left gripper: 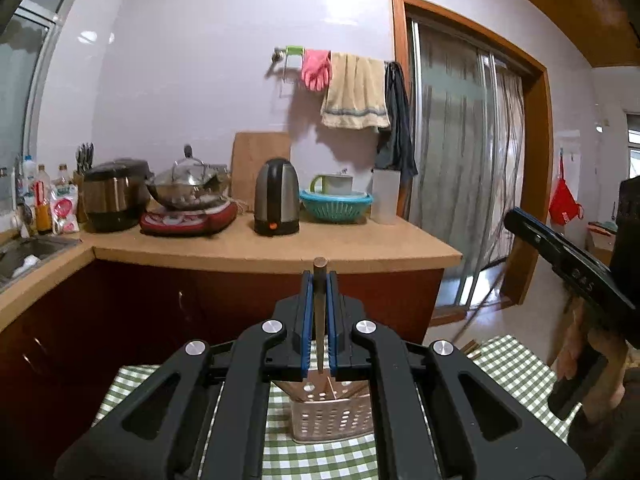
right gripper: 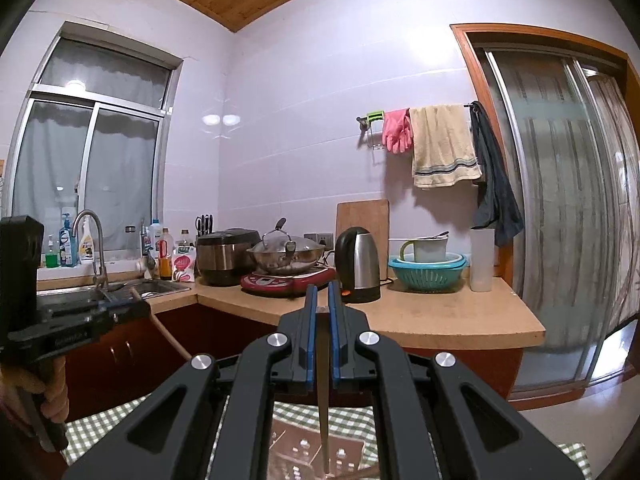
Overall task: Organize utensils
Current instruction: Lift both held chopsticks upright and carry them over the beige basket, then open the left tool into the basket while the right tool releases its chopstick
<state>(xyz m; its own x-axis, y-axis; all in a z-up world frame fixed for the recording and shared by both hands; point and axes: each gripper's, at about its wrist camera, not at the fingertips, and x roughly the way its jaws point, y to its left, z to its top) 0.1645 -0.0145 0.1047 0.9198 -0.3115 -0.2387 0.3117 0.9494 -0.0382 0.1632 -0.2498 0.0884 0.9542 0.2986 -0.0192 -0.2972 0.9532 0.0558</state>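
Note:
My left gripper (left gripper: 319,280) is shut on a chopstick (left gripper: 319,312) that points down toward a white perforated utensil basket (left gripper: 330,420) on the green checked tablecloth (left gripper: 320,460). Its round brown end sticks up above the blue pads. My right gripper (right gripper: 322,294) is shut on a second chopstick (right gripper: 323,400) that hangs down over the same basket (right gripper: 296,452), seen from above. The left gripper (right gripper: 120,312) also shows at the left of the right wrist view, with its stick slanting down. The right gripper body (left gripper: 568,264) shows at the right edge of the left wrist view.
Behind the table runs a wooden counter (right gripper: 440,320) with a kettle (right gripper: 358,266), a wok on a red cooker (right gripper: 286,256), a rice cooker (right gripper: 224,256), a teal colander (right gripper: 428,272) and a sink (right gripper: 120,290). A sliding glass door (right gripper: 560,220) stands at the right.

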